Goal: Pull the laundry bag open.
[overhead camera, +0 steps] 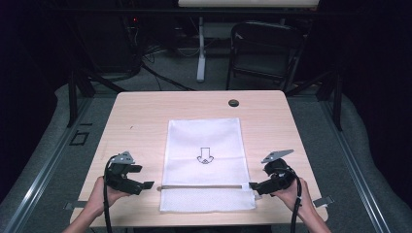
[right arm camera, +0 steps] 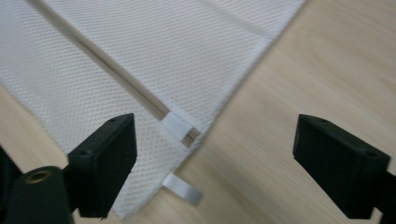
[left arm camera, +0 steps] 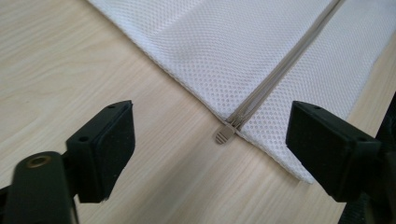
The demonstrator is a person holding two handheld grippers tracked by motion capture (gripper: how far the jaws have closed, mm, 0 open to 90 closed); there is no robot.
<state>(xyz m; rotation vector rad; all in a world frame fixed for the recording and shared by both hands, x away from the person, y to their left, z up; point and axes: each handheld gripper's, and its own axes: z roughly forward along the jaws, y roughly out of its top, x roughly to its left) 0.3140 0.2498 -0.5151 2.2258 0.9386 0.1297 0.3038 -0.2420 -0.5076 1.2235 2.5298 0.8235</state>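
High view: the white mesh bag (overhead camera: 203, 162) lies flat mid-desk (overhead camera: 141, 111). My left gripper (overhead camera: 148, 185) and right gripper (overhead camera: 252, 186) flank its zipper, jaws wide, holding nothing.

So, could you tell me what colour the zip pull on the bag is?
Grey-beige; the zip pull shows best in the left gripper view.

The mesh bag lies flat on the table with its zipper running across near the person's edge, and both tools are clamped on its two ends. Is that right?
Not quite. The mesh bag does lie flat with its zipper near the person's edge, but neither tool grips it. The left tool and right tool stand open in the left and right gripper views, nothing between their pads.
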